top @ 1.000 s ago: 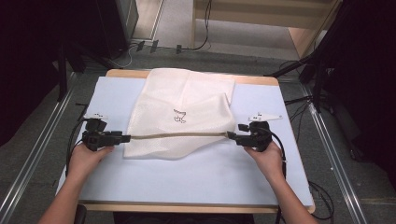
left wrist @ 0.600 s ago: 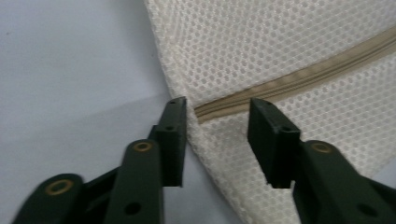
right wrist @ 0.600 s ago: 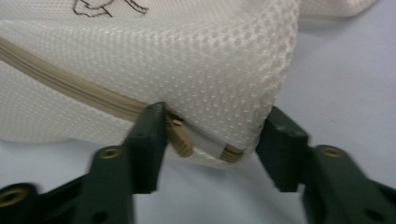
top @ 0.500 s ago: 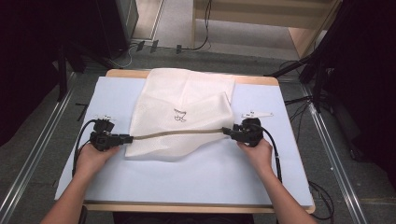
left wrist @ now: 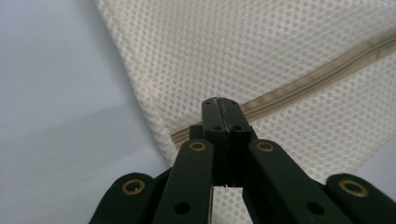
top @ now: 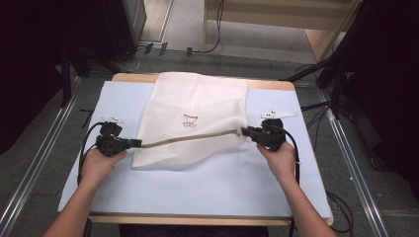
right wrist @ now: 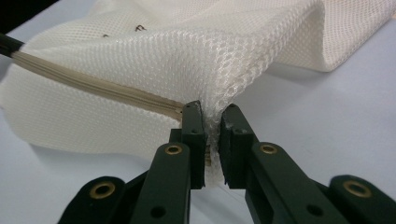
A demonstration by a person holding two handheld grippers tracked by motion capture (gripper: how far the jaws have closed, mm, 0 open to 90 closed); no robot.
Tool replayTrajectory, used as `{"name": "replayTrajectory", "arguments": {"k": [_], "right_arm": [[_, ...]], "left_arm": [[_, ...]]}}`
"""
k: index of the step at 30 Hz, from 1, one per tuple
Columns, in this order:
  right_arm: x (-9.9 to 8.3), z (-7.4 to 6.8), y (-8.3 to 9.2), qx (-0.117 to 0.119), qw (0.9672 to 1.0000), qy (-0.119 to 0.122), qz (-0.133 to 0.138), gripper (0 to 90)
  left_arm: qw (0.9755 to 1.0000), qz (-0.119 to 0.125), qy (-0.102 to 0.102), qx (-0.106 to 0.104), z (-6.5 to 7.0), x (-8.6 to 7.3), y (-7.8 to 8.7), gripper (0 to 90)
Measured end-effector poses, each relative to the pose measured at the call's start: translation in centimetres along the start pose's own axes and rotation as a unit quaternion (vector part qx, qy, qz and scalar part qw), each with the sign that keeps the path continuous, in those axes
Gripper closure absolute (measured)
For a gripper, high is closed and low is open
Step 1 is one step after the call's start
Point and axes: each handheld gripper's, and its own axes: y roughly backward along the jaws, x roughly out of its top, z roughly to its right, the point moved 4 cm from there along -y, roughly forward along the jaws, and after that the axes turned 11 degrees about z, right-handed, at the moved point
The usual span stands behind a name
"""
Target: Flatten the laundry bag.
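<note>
1. A white mesh bag (top: 195, 123) is lying on a pale sheet (top: 197, 192) covering the table (top: 207, 219), its far part flat toward the back edge.
2. A tan zipper (top: 190, 138) is running along the bag's near edge, stretched taut between the two grippers and rising toward the right.
3. The left gripper (top: 132, 143) is sitting closed on the zipper's left end; in the left gripper view its jaws are pressed together over the bag's corner (left wrist: 220, 108).
4. The right gripper (top: 245, 132) is pinching the right end, its jaws nearly closed with mesh bunched between them (right wrist: 212, 122).
5. A small black mark (top: 189, 120) is showing on the bag's middle.
6. Each hand (top: 100, 165) is holding its gripper near the bag's sides.
</note>
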Motion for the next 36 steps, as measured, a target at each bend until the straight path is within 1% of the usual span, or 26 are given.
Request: {"name": "replayTrajectory", "arguments": {"k": [2, 5, 6, 8, 10, 13, 14, 15, 17, 20, 23, 24, 25, 27, 29, 30, 31, 32, 34, 36], "right_arm": [[0.3, -0.3, 0.8, 0.006, 0.9999, -0.01, -0.004, 83.4], [0.5, -0.8, 2.3, 0.015, 0.9997, -0.018, -0.009, 83.3], [0.5, -0.8, 2.3, 0.015, 0.9997, -0.018, -0.009, 83.3], [0.4, -1.2, 3.2, 0.017, 0.9996, -0.017, -0.017, 83.0], [-0.3, -1.2, 3.5, 0.014, 0.9996, -0.012, -0.021, 82.8], [-1.4, -0.6, 2.9, 0.007, 0.9991, -0.013, -0.04, 82.8], [-1.5, -0.4, 2.6, 0.003, 0.9989, -0.016, -0.043, 82.7], [-1.8, 0.1, 2.1, -0.001, 0.9987, -0.02, -0.046, 82.5], [-1.8, 0.5, 1.5, -0.004, 0.9988, -0.02, -0.045, 82.1], [-2.1, 1.3, 0.5, -0.012, 0.9984, -0.021, -0.05, 81.4], [-2.5, 1.9, -0.5, -0.02, 0.9977, -0.023, -0.06, 80.9], [-2.6, 2.1, -0.9, -0.021, 0.9976, -0.021, -0.062, 80.8], [-2.7, 2.1, -1.1, -0.023, 0.9974, -0.022, -0.065, 80.7], [-2.9, 2.1, -1.4, -0.027, 0.997, -0.018, -0.07, 80.6], [-3.0, 2.2, -1.7, -0.028, 0.9966, -0.018, -0.075, 80.6], [-3.1, 2.3, -1.8, -0.028, 0.9964, -0.018, -0.078, 80.6], [-3.2, 2.3, -1.8, -0.03, 0.9961, -0.018, -0.081, 80.6], [-3.3, 2.3, -1.9, -0.029, 0.9961, -0.018, -0.081, 80.6], [-3.3, 2.3, -1.9, -0.029, 0.996, -0.018, -0.083, 80.7], [-3.4, 2.3, -1.9, -0.029, 0.996, -0.021, -0.082, 80.7]], "left_arm": [[1.0, 0.004, -0.009, 0.0, 0.4, 0.1, 0.2, 90.0], [0.9998, 0.015, -0.014, -0.001, 0.7, 0.3, 0.5, 90.0], [0.9998, 0.015, -0.014, -0.001, 0.7, 0.3, 0.5, 90.0], [0.9996, 0.021, -0.016, 0.005, 0.5, 0.4, 0.5, 90.0], [0.9996, 0.023, -0.011, 0.007, 0.1, 0.4, 0.3, 88.8], [0.9995, 0.027, -0.006, 0.016, -0.5, 0.6, -0.2, 84.0], [0.9995, 0.026, -0.003, 0.015, -0.8, 0.7, -0.3, 82.5], [0.9995, 0.027, -0.001, 0.018, -1.2, 1.0, -0.6, 80.1], [0.9992, 0.027, -0.004, 0.028, -1.7, 1.1, -1.0, 76.4], [0.9988, 0.022, 0.002, 0.043, -2.5, 1.5, -1.9, 71.1], [0.9976, 0.022, -0.012, 0.064, -3.1, 1.9, -2.7, 65.3], [0.9972, 0.031, -0.014, 0.066, -3.1, 2.0, -2.9, 63.0], [0.9971, 0.031, -0.015, 0.067, -3.2, 2.0, -3.1, 62.4], [0.9973, 0.021, -0.016, 0.069, -3.3, 2.1, -3.5, 61.6], [0.9977, 0.017, -0.01, 0.065, -3.3, 2.0, -4.1, 62.3], [0.9977, 0.016, -0.013, 0.065, -3.3, 2.0, -4.2, 63.1], [0.9982, 0.016, -0.009, 0.058, -3.2, 2.0, -4.4, 64.6], [0.9982, 0.016, -0.009, 0.056, -3.0, 2.0, -4.5, 66.2], [0.9981, 0.016, -0.01, 0.059, -2.8, 2.0, -4.7, 68.3], [0.9978, 0.016, -0.009, 0.063, -2.7, 1.9, -4.8, 76.2]]}}
